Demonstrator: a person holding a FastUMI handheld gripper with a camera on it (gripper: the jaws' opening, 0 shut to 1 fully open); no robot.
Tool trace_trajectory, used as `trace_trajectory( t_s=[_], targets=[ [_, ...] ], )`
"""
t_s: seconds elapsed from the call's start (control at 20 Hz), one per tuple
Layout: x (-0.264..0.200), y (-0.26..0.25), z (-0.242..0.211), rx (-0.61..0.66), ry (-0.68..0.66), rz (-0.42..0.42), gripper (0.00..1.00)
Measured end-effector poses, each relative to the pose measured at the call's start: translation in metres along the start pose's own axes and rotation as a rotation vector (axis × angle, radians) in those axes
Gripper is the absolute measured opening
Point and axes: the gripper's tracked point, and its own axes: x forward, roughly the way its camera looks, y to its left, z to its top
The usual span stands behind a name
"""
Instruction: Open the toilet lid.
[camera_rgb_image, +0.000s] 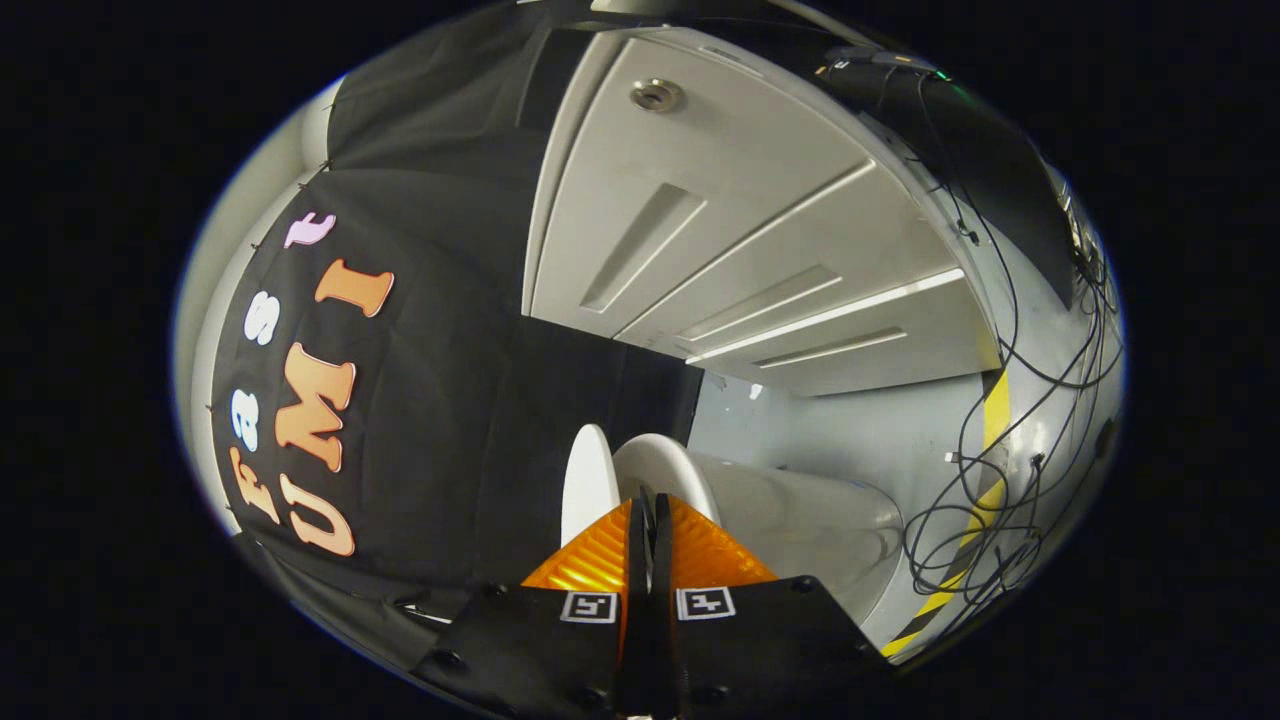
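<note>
Just ahead of the fingertips, at 12 o'clock from the gripper (648, 508), sits the white toilet. The whole view is rolled sideways, so the toilet lies on its side here. The toilet lid (588, 482) shows as a thin white disc seen edge-on, at about 11 o'clock from the tips, standing apart from the seat ring (668, 472), which curves off at 1 o'clock. The toilet bowl (800, 525) runs out to 3 o'clock beyond the seat. The lid looks lifted clear of the seat, with a dark gap between them.

The two orange fingers (592, 558) are pressed together with almost no gap; the jaws are closed, nothing visibly pinched between them. Whether the tips touch the lid or seat, cannot tell. A black-and-white marker tag (588, 606) sits on each black finger base.

At 10 o'clock the black cloth wall (440, 420) hangs behind the toilet. At 12 to 1 o'clock there are pale panels with a round metal fitting (656, 95). At 3 o'clock loose black cables (985, 500) trail over a grey surface, crossing a yellow-and-black striped tape (990, 440).
</note>
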Motion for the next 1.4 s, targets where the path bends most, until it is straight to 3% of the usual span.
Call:
trace_trajectory(
  t_s=[0.6,1.15,1.4],
  targets=[
    [-0.025,0.075,-0.011,-0.15,-0.083,0.036,0.08],
    [-0.054,0.145,-0.074,-0.278,-0.074,0.053,0.08],
    [-0.056,0.163,-0.083,-0.397,-0.107,0.08,0.08]
  ],
)
